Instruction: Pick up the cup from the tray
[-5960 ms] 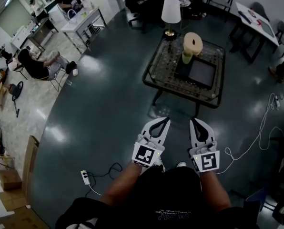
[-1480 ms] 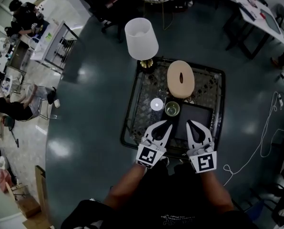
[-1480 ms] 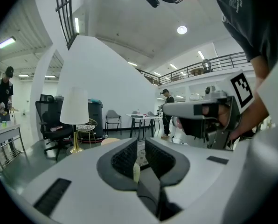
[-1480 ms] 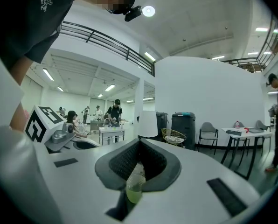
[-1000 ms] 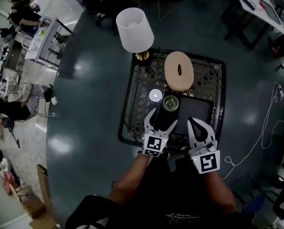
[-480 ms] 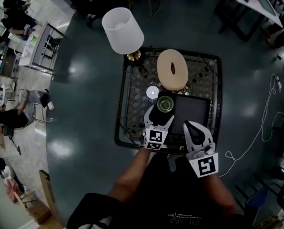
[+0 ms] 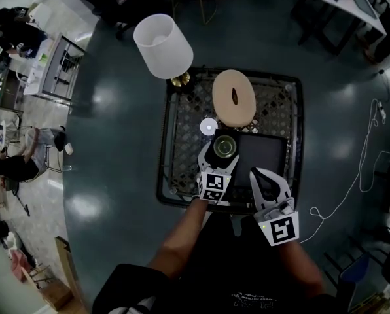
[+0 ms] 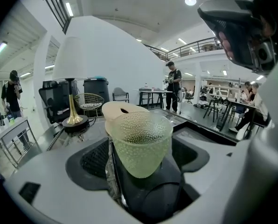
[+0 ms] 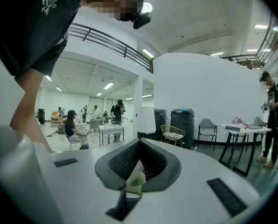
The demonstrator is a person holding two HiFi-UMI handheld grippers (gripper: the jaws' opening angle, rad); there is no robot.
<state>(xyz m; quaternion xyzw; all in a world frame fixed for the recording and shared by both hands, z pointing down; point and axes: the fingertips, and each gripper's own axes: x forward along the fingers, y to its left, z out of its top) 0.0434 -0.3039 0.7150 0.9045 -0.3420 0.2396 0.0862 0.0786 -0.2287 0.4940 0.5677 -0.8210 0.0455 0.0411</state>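
Note:
A pale green dimpled cup stands upright at the left end of a black tray on the low table. My left gripper is open, with one jaw on each side of the cup and a gap on both sides. In the left gripper view the cup fills the space between the left gripper's jaws. My right gripper is shut and holds nothing; it hangs at the table's near edge, right of the left one. Through the hollow of the right gripper, the cup shows small.
The table has a black frame and a patterned top. On it stand a lamp with a white shade, a beige oval object with a slot behind the tray, and a small white disc left of the cup. A white cable lies on the floor.
The person has walked up to the table. The left gripper has opened and moved forward until its jaws flank the cup. The right gripper has stayed shut near the table's edge.

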